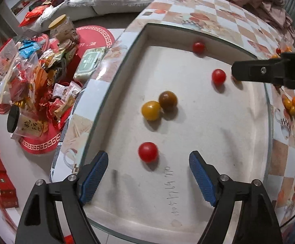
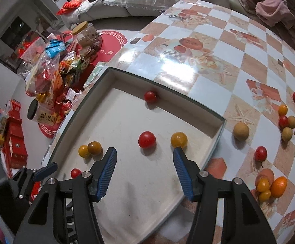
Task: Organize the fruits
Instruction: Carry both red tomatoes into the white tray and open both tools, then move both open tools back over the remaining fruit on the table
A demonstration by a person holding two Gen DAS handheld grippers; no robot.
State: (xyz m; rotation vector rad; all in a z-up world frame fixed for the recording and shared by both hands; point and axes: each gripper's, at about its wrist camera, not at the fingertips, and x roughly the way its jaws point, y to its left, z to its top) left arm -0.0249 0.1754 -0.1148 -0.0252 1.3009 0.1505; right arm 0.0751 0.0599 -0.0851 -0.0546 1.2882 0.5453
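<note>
A shallow white tray (image 1: 218, 142) (image 2: 137, 193) lies on the checkered table. In it are red, yellow and brown cherry tomatoes. My left gripper (image 1: 148, 158) is open, with a red tomato (image 1: 148, 151) just between and ahead of its tips. A yellow tomato (image 1: 151, 110) touches a brown one (image 1: 168, 100) farther in. My right gripper (image 2: 144, 153) is open and empty over the tray, with a red tomato (image 2: 146, 139) just ahead and a yellow tomato (image 2: 179, 139) by its right fingertip. The right gripper also shows in the left wrist view (image 1: 269, 73).
Loose fruits lie on the table (image 2: 218, 77) right of the tray: a tan longan (image 2: 241, 130), a red tomato (image 2: 260, 153), an orange cluster (image 2: 271, 187), and more farther right (image 2: 287, 122). Snack bags and jars (image 1: 35, 77) crowd the floor to the left.
</note>
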